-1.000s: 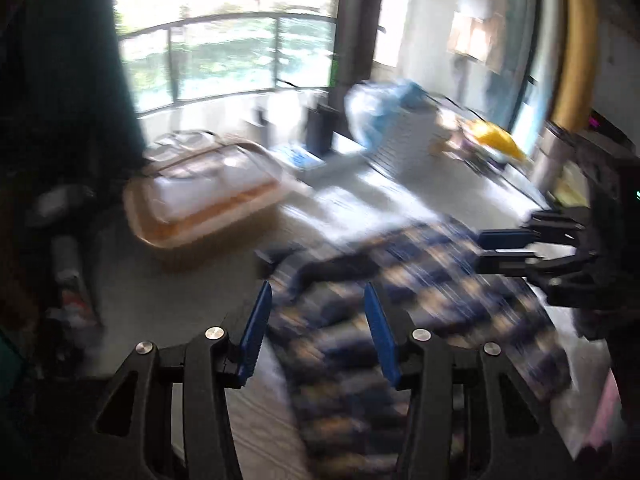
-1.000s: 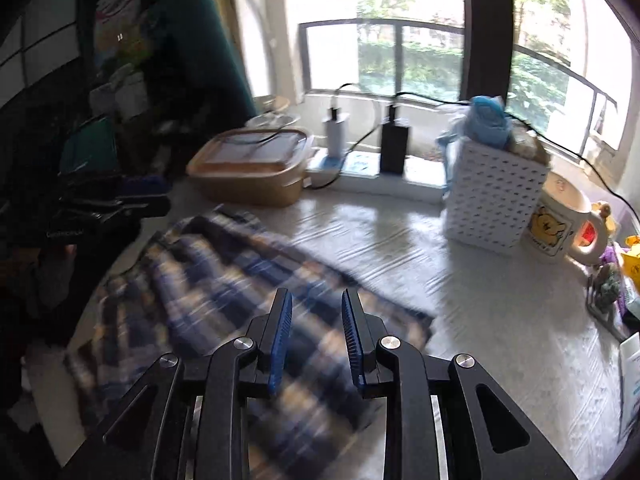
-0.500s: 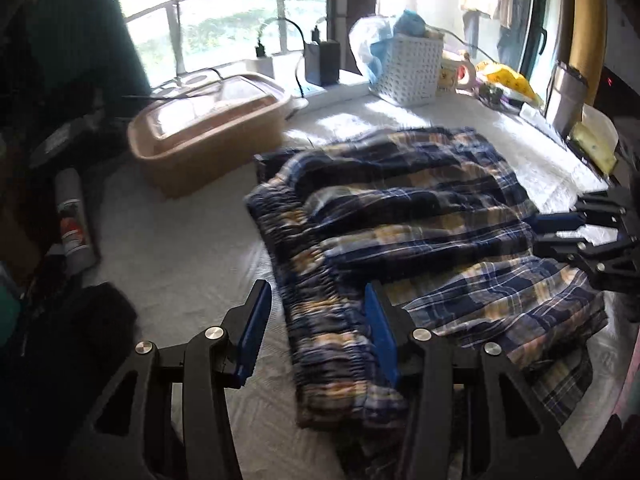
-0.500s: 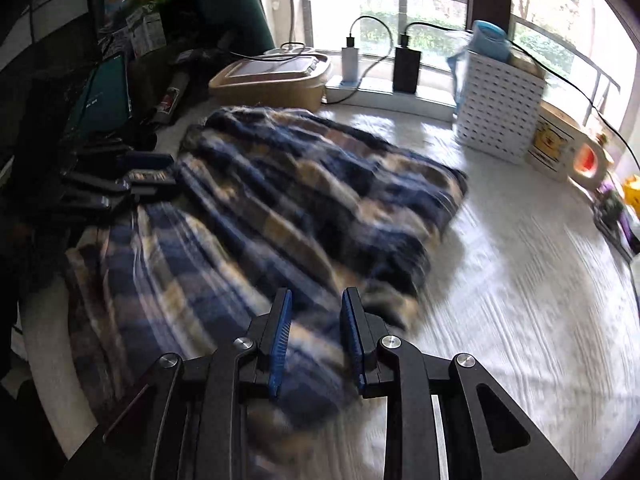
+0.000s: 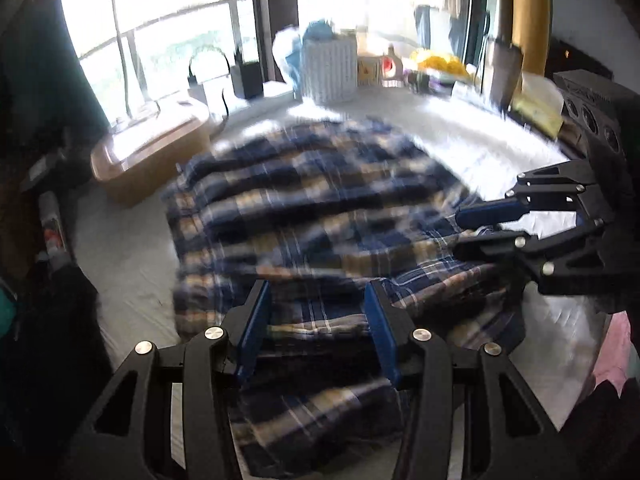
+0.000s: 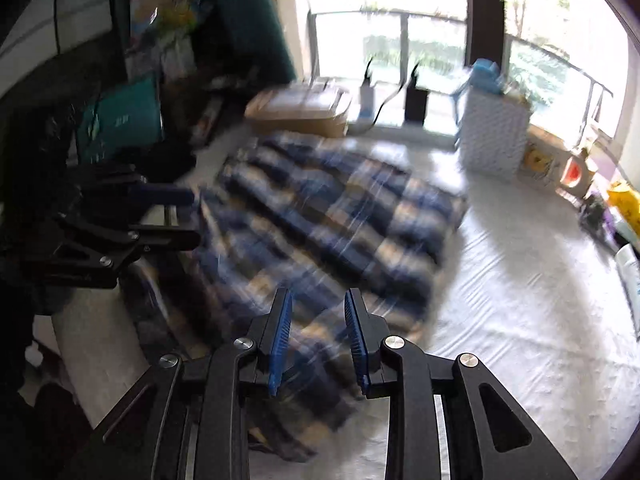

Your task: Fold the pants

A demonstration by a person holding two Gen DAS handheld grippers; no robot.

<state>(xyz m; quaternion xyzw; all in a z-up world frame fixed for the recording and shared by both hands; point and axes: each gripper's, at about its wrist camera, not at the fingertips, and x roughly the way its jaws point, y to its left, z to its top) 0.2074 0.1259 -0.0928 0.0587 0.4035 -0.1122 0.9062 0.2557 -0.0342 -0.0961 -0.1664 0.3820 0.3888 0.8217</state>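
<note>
A home: cluttered windowsill, mug (image 6: 576,172), white storage basket (image 6: 494,136).

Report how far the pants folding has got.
Done: the plaid pants lie on the white table cover in a broad layered heap, apparently folded once. In hand: nothing gripped; the left gripper is open over the near edge, and the right gripper, jaws opening, pinches no cloth. Left: further folds into a compact stack.

No text, label or number is legible; motion blur smears every printed surface.
</note>
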